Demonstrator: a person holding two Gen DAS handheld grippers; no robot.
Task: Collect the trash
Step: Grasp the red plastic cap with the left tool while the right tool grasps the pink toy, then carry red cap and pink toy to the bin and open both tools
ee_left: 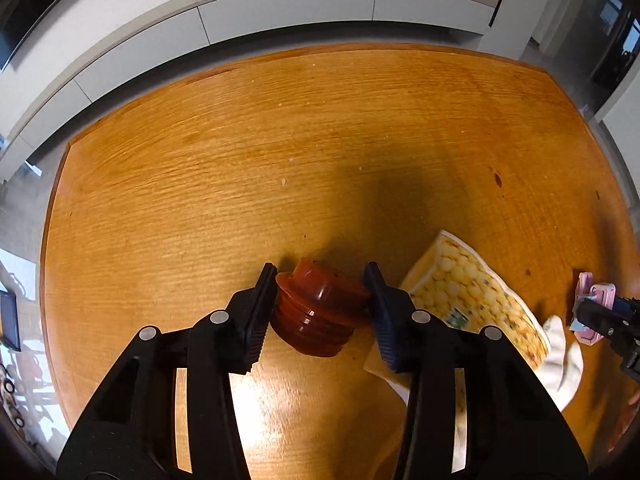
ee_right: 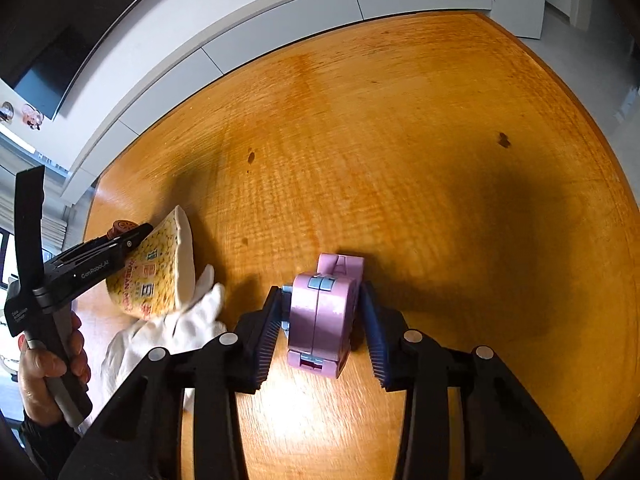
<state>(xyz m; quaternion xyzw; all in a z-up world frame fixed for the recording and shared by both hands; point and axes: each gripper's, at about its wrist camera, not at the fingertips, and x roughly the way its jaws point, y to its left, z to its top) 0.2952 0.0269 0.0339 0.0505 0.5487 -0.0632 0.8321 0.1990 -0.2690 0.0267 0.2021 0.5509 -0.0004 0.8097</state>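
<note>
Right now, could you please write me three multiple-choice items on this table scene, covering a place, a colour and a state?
1. Where does the yellow paper cup lie?
A. on its side beside the white cloth
B. upright at the far table edge
C. on the floor

2. What colour is the ribbed cap?
A. green
B. dark red
C. white

3. What is the right tool doing?
A. hanging empty
B. gripping the cloth
C. closed on the pink case

Answers: 1 A, its open rim faces sideways by the cloth; 2 B, reddish-brown plastic; 3 C, both pads press the case's sides.
</note>
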